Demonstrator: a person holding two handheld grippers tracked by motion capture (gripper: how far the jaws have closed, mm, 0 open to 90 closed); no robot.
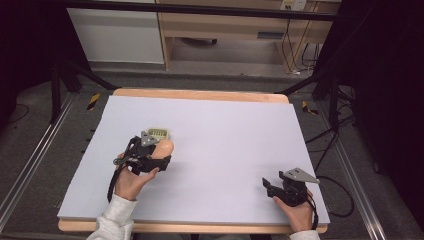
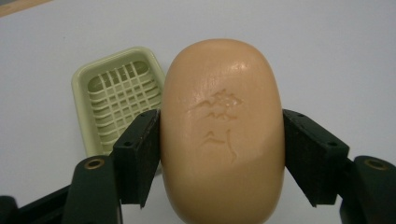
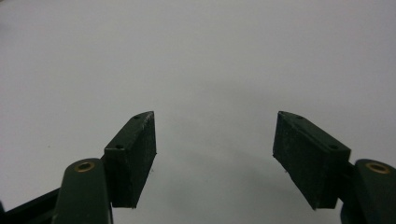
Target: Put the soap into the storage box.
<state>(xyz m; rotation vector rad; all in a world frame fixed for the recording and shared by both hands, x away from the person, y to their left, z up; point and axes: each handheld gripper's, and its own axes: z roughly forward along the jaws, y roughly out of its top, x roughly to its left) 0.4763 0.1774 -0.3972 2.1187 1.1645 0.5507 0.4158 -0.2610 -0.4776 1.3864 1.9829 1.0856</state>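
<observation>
peach oval soap bar (image 2: 223,130), embossed mark, clenched in left tool (image 2: 222,154); right tool (image 3: 215,158) released

High view overhead, tool views close, sharing table (image 1: 225,130)

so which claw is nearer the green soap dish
Left. The left claw, shut on the soap bar, sits right beside the soap dish. The right claw is open, far off near the table's right front corner.
</observation>
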